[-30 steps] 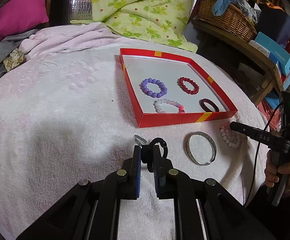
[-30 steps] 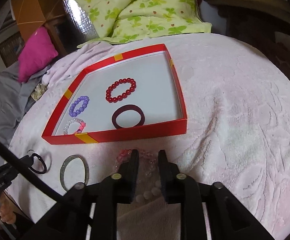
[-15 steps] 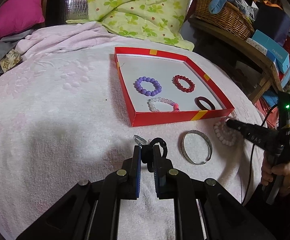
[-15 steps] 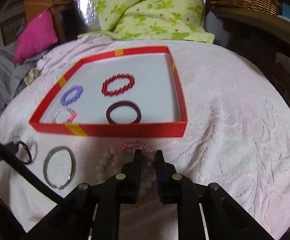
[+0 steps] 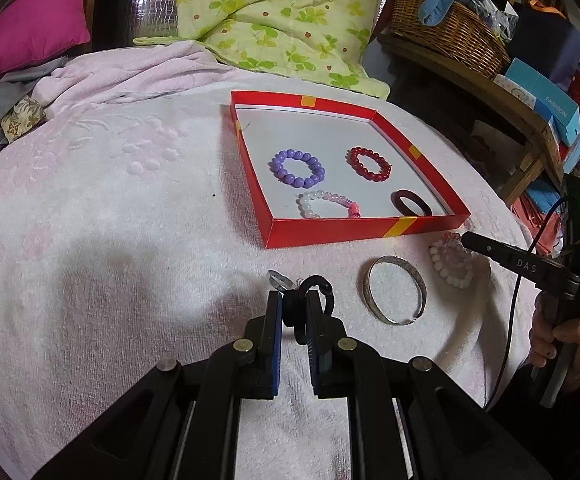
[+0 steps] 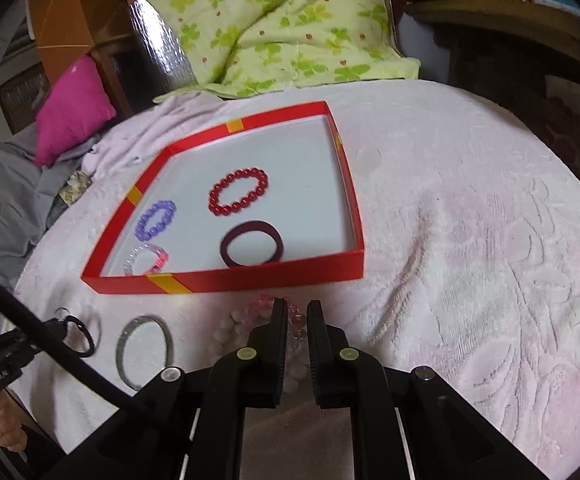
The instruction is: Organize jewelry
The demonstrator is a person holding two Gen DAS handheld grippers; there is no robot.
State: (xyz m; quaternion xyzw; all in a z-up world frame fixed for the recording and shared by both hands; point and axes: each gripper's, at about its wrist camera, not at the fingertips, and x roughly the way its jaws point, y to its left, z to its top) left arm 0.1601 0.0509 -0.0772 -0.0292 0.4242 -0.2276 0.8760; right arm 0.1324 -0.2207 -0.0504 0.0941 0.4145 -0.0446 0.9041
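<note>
Left gripper [image 5: 293, 307] fingers clamped on black ring [image 5: 317, 294], right gripper [image 6: 296, 316] fingers pinching pink bead bracelet [image 6: 265, 305] (just outside red tray [image 6: 249, 278]).

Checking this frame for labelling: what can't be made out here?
- Pink bead bracelet: right wrist view, mostly hidden behind the right gripper.
- Black ring: left wrist view, lower part hidden between the left gripper fingers.
- Clear bracelet: right wrist view, blurred, cut by box wall.
</note>
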